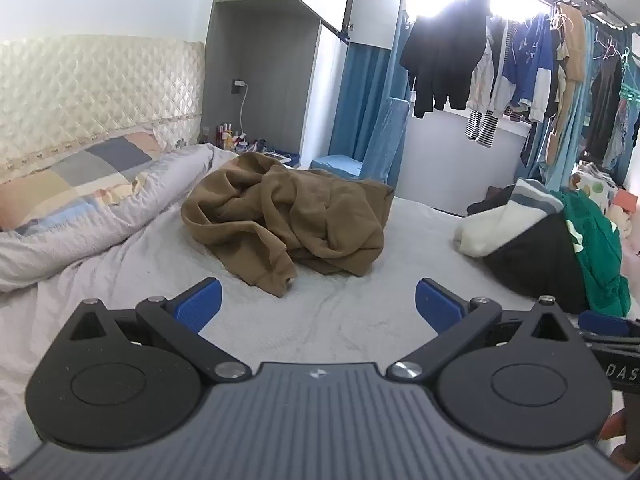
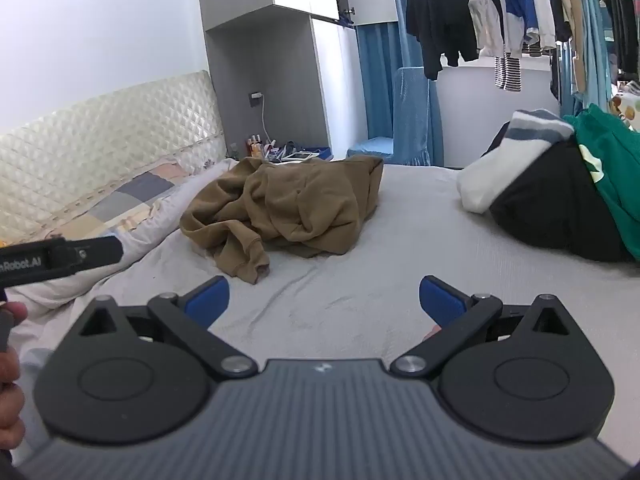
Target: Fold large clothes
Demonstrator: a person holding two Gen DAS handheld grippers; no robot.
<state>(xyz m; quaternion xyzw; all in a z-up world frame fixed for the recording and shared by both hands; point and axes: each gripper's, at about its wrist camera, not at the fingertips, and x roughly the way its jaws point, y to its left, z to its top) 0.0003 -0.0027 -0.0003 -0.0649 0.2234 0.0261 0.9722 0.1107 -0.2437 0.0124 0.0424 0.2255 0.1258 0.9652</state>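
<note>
A crumpled brown sweatshirt (image 1: 288, 216) (image 2: 280, 208) lies in a heap on the pale bed sheet (image 1: 352, 312) (image 2: 360, 292), one cuffed sleeve trailing toward me. My left gripper (image 1: 318, 304) hovers short of that sleeve, wide open, nothing between its blue pads (image 1: 200, 304). My right gripper (image 2: 324, 300) is also wide open and empty, a little nearer than the sleeve cuff (image 2: 252, 268). Part of the left tool (image 2: 60, 258) shows at the left edge of the right wrist view, with a hand (image 2: 10, 360) below it.
A pile of white, black and green clothes (image 1: 560, 240) (image 2: 560, 196) sits on the bed's right side. Rolled grey bedding and a checked pillow (image 1: 80, 184) lie along the padded headboard at left. Clothes hang on a rack (image 1: 520, 68) by the window; a blue chair (image 1: 372, 148) stands beyond the bed.
</note>
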